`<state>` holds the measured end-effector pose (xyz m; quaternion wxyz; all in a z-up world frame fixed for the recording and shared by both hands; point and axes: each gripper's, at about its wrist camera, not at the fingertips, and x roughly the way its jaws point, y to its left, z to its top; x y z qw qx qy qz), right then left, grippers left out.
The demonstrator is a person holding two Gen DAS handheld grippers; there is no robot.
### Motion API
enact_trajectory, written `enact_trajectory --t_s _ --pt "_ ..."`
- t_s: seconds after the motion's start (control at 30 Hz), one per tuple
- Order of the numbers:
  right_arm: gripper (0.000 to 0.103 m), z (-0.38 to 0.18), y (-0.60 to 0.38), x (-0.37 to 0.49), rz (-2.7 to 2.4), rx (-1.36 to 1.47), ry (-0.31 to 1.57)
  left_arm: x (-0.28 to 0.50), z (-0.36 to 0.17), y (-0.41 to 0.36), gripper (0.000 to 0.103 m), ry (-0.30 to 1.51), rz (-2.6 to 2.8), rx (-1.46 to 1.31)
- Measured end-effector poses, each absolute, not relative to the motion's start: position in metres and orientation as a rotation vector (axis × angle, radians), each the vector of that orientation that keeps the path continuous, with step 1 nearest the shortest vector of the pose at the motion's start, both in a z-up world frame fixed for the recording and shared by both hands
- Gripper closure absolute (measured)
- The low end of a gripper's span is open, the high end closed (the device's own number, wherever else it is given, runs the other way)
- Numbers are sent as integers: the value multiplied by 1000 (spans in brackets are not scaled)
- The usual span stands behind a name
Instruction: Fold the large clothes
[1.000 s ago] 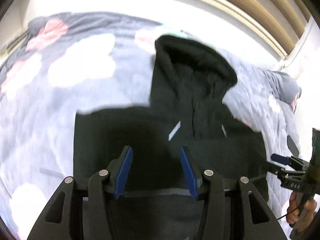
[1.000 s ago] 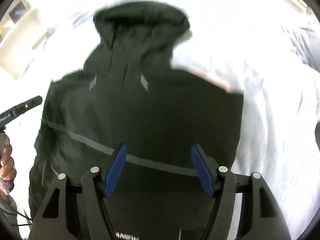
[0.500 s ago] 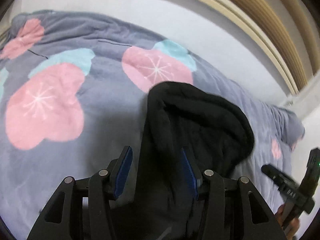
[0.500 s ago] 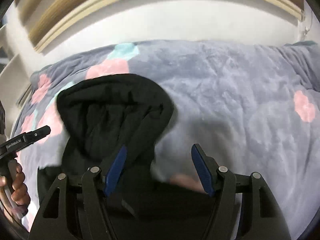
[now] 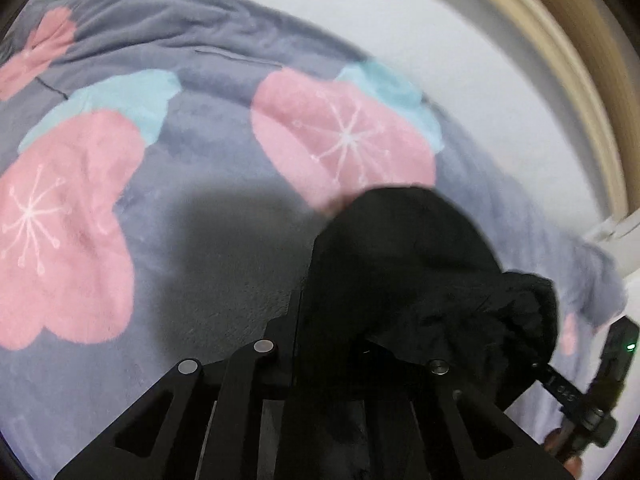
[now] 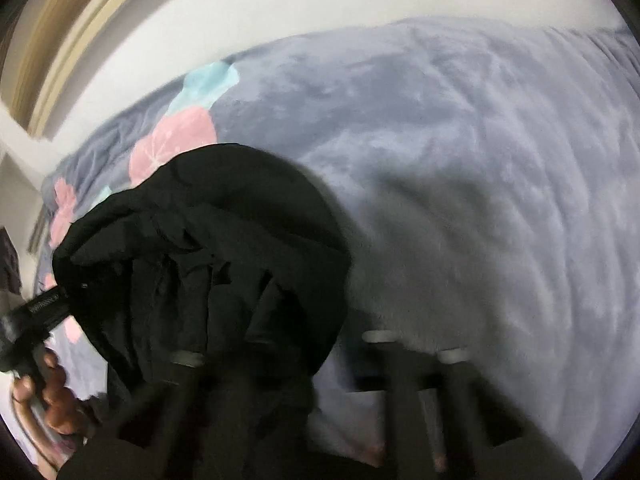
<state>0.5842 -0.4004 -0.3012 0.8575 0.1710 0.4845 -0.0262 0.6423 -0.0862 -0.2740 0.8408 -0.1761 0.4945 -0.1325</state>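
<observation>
**Hood gathered up, fold only partly made**

The black hooded fleece garment lies on a bed covered by a grey plush blanket with pink and teal flower prints. Only its hood end shows, bunched into a rumpled mound that drapes over the front of both tools.

In the left wrist view, the left claw is buried under the dark cloth. Its fingers are hidden, so I cannot tell how far they are parted or whether they pinch the fabric, though the cloth seems to ride on them. In the right wrist view, which is blurred by motion, the right claw is likewise covered on its left half. Its fingertips cannot be made out, so its opening and hold cannot be told either. The person's left hand appears at the edge of that view, wrapped around the left tool's handle.

Judging by how things lie, the work looks to be in its middle: the hood appears lifted off the blanket and carried toward the body of the garment, but it is not laid flat. The body and sleeves are out of sight, so whether they are already folded is unknown. Setting the hood down smoothly and squaring the bundle seems to remain.
</observation>
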Motion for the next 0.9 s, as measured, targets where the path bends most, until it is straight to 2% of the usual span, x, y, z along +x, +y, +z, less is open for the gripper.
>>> enact_trajectory --t_s 0.1,0.2,0.3,0.43,0.5,0.53,0.6,0.63,0.83,0.9 --pt "97 -275 -409 560 10 394 909 622 -260 -60 95 960 -356 -462" --pt "97 -279 -417 538 32 428 874 624 -292 -43 94 1041 -342 -527" --pt "97 -320 -411 549 -12 394 981 635 -347 -53 91 1208 -292 -479" --pt "97 -363 -406 568 -19 360 1093 638 -365 -35 89 1212 -364 -621" --pt "97 -360 -407 569 -8 353 1096 633 -354 -36 84 1194 -381 -555" --pt "92 -356 -406 567 1 332 1095 628 -346 -38 82 1181 -379 -503" --pt "79 -347 -404 560 13 292 1101 611 -317 -44 68 1123 -379 -352" --pt "73 -340 -405 554 25 284 1101 603 -307 -45 67 1101 -389 -315" --pt "72 -268 -402 517 87 223 932 564 -232 -58 65 909 -481 -151" --pt "71 -249 -394 521 107 215 893 560 -208 -70 53 864 -508 -101"
